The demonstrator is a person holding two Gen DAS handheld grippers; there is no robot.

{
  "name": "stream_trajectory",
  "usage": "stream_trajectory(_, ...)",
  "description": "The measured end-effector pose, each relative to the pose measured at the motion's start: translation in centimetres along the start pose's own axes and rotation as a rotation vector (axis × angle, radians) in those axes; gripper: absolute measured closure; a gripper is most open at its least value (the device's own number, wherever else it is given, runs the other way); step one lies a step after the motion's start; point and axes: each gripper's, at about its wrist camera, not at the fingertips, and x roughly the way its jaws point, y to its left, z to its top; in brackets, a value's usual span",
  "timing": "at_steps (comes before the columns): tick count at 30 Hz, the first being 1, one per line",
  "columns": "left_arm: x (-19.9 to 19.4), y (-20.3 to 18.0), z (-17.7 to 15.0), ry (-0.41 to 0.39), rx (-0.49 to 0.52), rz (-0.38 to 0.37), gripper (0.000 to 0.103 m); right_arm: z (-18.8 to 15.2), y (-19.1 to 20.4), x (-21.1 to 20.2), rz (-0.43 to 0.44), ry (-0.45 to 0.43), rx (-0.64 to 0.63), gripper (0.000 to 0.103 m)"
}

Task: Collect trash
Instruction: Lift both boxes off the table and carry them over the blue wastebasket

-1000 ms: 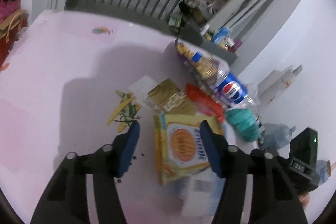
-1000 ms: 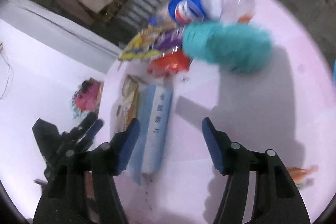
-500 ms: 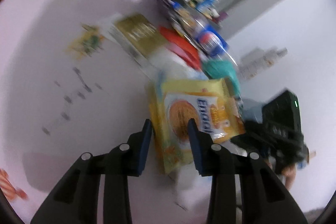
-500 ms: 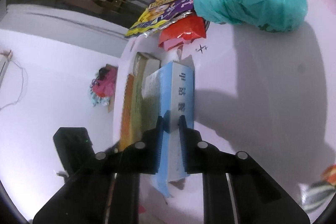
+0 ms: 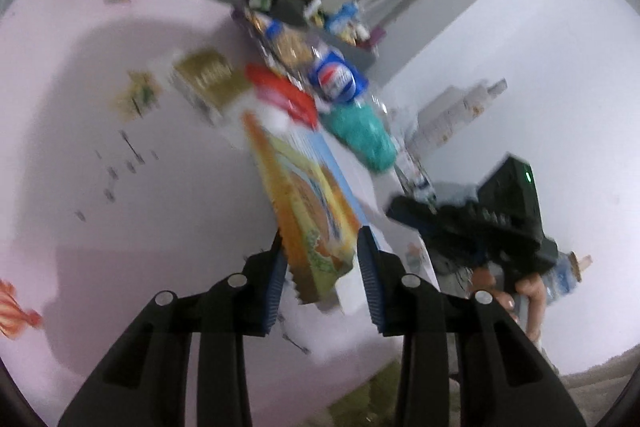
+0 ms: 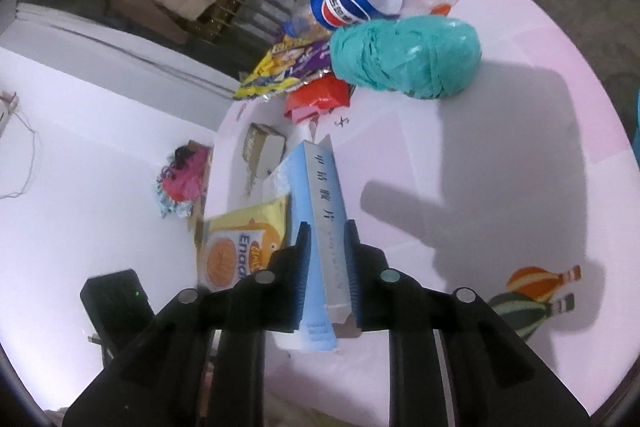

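Note:
A yellow snack packet with an orange biscuit picture stands tilted off the pink table, with my left gripper shut on its lower end. Just right of it my right gripper pinches a long light-blue carton with printed characters by its near end. Its jaws are opening slightly, and the carton still sits between the pads. In the right wrist view the yellow packet lies just left of the carton. A hand holds the right gripper, seen at the table's right edge in the left wrist view.
Further back lie a teal plastic bundle, a Pepsi bottle, a red wrapper, a purple-yellow wrapper and a small gold-and-white carton. An orange-green candy wrapper lies near the right edge. Crumbs dot the table's left part.
Both grippers stood open a second ago. The left one has closed on the yellow packet and tipped it up; the right one has closed on the blue carton.

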Motion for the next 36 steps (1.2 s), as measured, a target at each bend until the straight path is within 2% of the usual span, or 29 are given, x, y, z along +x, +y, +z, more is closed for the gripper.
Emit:
stream_trajectory(8, 0.4, 3.0, 2.0, -0.033, -0.081, 0.079, 0.069, -1.5, 2.0, -0.1, -0.027, -0.020, -0.077, 0.081)
stream_trajectory(12, 0.6, 4.0, 2.1, -0.036, -0.146, 0.035, 0.069, -1.4, 3.7, 0.5, -0.059, -0.047, -0.162, 0.081)
stream_trajectory(17, 0.6, 4.1, 2.3, -0.056, -0.185, -0.028, 0.070, -1.7, 4.5, 2.3, -0.089, -0.025, -0.229, 0.081)
stream_trajectory(19, 0.5, 3.7, 2.2, -0.059, -0.191, -0.056, 0.069, -1.8, 4.4, 3.3, -0.104, -0.009, -0.238, 0.086)
stream_trajectory(21, 0.6, 3.4, 2.3, -0.063, -0.186, -0.074, 0.074, -1.9, 4.2, 3.7, -0.101, -0.008, -0.242, 0.088)
stream_trajectory(23, 0.8, 3.0, 2.5, -0.060, -0.174, -0.075, 0.086, -1.9, 4.1, 3.8, -0.092, -0.008, -0.242, 0.088)
stream_trajectory(26, 0.5, 2.7, 2.5, -0.064, -0.146, -0.049, 0.092, -1.9, 3.9, 3.4, -0.096, -0.011, -0.237, 0.088)
stream_trajectory(29, -0.2, 2.3, 2.5, -0.084, -0.110, -0.015, 0.094, -2.0, 3.8, 2.7, -0.111, -0.024, -0.247, 0.077)
stream_trajectory(30, -0.7, 2.1, 2.5, -0.094, -0.091, 0.019, 0.094, -2.1, 3.8, 2.6, -0.117, -0.027, -0.244, 0.066)
stream_trajectory(32, -1.7, 1.9, 2.4, -0.109, -0.056, 0.081, 0.094, -2.2, 4.0, 2.5, -0.140, -0.028, -0.249, 0.051)
stream_trajectory(36, -3.5, 2.0, 1.6, -0.119, 0.004, 0.208, 0.094, -2.8, 5.3, 3.3, -0.200, -0.019, -0.322, 0.033)
